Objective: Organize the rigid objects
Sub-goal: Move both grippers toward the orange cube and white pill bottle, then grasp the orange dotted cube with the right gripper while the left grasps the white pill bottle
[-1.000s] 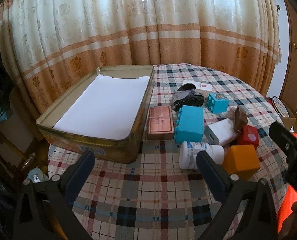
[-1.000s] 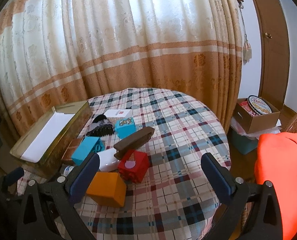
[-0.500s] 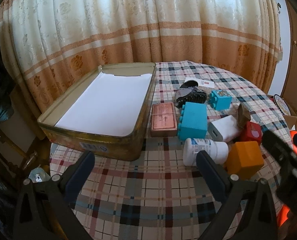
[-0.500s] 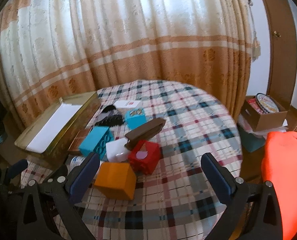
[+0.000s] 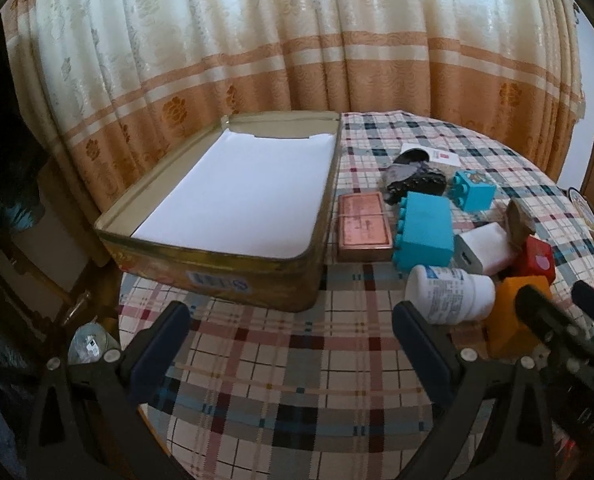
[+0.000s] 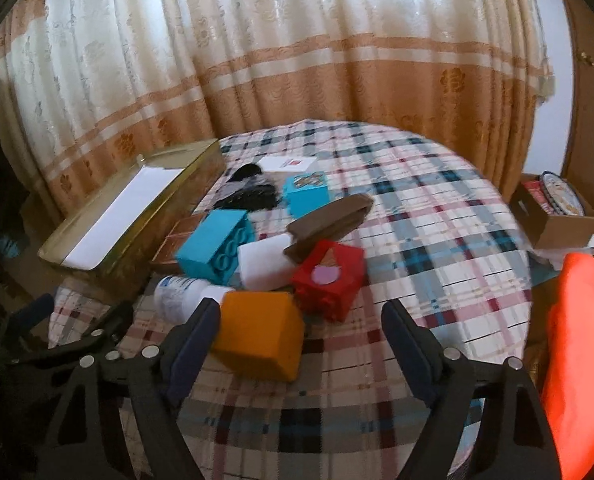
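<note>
— While both claws hang wide and empty over the near edge of the table (image 5: 297, 392), what lies where, from the left?

— At the left edge sits the open tin (image 5: 217, 258), lined with white paper. Just beside it comes a copper-coloured flat box (image 5: 363, 222), then a big blue brick (image 5: 427, 230), a white bottle (image 5: 449, 298) on its side, and an orange block (image 6: 259, 334) nearest the right gripper (image 6: 297, 344).

— And the left gripper (image 5: 291, 340)?

— It faces the near corner of the tin, touching nothing.

— How would the orange block handle?

— I judge it stiff, light and flat-sided, so squeezing two opposite faces should hold. The bottle looks smooth and round; it may roll, so take it across its middle.
</note>
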The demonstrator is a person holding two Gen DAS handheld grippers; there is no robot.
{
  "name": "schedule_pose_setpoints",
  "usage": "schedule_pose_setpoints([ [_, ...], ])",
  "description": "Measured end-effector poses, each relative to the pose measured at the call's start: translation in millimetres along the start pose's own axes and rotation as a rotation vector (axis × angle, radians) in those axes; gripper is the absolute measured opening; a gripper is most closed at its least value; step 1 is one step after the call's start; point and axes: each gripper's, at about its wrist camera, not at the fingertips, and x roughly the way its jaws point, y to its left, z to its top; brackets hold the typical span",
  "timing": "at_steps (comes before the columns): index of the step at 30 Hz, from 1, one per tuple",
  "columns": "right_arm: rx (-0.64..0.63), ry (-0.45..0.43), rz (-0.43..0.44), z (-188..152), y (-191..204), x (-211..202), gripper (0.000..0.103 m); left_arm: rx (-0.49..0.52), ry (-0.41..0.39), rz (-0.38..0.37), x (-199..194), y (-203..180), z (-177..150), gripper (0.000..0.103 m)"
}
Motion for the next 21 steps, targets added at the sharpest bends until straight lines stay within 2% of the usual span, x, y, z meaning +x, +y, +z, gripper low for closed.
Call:
schedule_pose_setpoints([
  [5,-0.005,0.058,0.048,-3.5,4.6,11.8,0.084,-0.028,0.021,0.018,5.1,8.5,1.1,0.102],
  [7,-0.014,0.068,0.042,-4.0,5.6,16.1,0.073,-0.027,0.020,0.012,5.1,8.3,0.8,0.102],
  [8,-0.019,0.078,0.048,-4.8,6.3,18.0,0.059,-0.022,0.017,0.010,4.4,7.0,0.7,0.102],
  [9,-0.022,0.091,0.060,-6.1,6.8,20.0,0.049,-0.015,0.012,0.006,3.6,5.7,0.7,0.102],
  [10,-0.028,0.090,0.047,-6.6,6.9,19.8,0.047,-0.010,0.006,0.006,2.6,4.3,0.6,0.102],
  [12,-0.027,0.075,0.035,-6.0,5.2,15.8,0.043,0.003,-0.006,-0.002,0.2,1.5,1.2,0.102],
  [21,0.052,-0.055,0.023,9.7,-11.2,-14.3,0.043,0.031,-0.010,-0.136,-4.5,-21.1,13.5,0.101],
])
